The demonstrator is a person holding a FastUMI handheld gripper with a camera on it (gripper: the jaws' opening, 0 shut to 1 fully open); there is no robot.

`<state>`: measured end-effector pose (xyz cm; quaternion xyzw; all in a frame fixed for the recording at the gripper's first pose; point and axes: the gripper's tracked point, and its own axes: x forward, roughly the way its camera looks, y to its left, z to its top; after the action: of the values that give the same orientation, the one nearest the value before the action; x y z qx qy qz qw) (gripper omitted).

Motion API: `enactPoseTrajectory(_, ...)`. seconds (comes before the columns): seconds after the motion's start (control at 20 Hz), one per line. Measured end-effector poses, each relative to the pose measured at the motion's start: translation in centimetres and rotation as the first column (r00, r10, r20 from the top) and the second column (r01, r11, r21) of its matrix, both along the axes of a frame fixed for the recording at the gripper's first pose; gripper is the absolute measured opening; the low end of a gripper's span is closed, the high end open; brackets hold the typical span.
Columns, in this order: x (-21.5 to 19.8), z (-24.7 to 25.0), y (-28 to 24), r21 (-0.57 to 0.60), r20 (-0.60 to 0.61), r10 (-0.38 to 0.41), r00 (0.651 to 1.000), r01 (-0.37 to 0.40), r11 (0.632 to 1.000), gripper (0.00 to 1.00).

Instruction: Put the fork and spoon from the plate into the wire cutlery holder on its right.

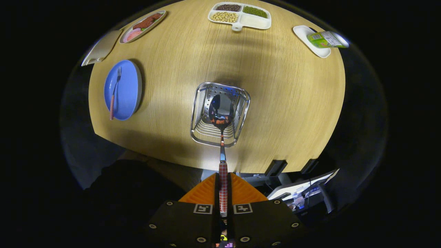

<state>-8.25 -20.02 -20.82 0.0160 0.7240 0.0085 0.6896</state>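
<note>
Bare table (275, 103) surrounds the cutlery holder (220, 113); dishes stand well apart.

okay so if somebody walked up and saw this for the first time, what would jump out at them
First, the spoon: the gripper is shut on its checked handle, bowl hanging over the wire cutlery holder in the middle of the wooden table. Next, the blue plate to the holder's left, with the fork lying on it. Beyond the holder sits a white divided tray of beans.

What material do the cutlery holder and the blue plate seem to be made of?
The cutlery holder looks like polished steel: shiny wire and a perforated wall. The blue plate looks like matte plastic or melamine, uncertain. The gripper is shut on the spoon.
</note>
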Motion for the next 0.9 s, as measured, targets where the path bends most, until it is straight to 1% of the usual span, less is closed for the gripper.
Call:
enactPoseTrajectory(0.05,0.3,0.3,-0.1,0.001,-0.022,0.025,0.999,-0.025,1.0,0.08)
enactPoseTrajectory(0.15,1.1,0.4,-0.2,0.001,-0.061,0.052,0.997,-0.052,0.999,0.07)
enactPoseTrajectory(0.25,1.0,-0.2,-0.1,0.007,-0.123,0.035,0.992,-0.034,0.999,0.07)
enactPoseTrajectory(0.35,1.4,-0.6,-0.8,-0.006,-0.151,0.061,0.987,-0.062,0.998,0.08)
enactPoseTrajectory(0.45,2.2,-0.7,-0.2,0.014,-0.145,0.051,0.988,-0.05,0.999,0.09)
enactPoseTrajectory(0.5,2.4,-0.7,0.6,0.055,-0.155,0.025,0.988,-0.016,0.998,0.12)
enactPoseTrajectory(0.55,2.7,-0.4,1.4,0.085,-0.144,0.001,0.99,0.012,0.996,0.16)
enactPoseTrajectory(0.6,3.2,-0.5,1.2,0.086,-0.118,0.02,0.993,-0.01,0.996,0.24)
enactPoseTrajectory(0.65,4.0,-0.1,1.2,0.096,-0.098,0.02,0.995,-0.011,0.995,0.25)
enactPoseTrajectory(0.7,4.4,0.2,1.7,0.112,-0.08,0.003,0.997,0.006,0.994,0.26)
enactPoseTrajectory(0.8,4.7,0.1,1.9,0.118,-0.013,-0.017,1.0,0.018,0.993,0.38)
enactPoseTrajectory(0.9,5.0,0.5,2.5,0.133,0.049,-0.023,0.999,0.016,0.991,0.52)
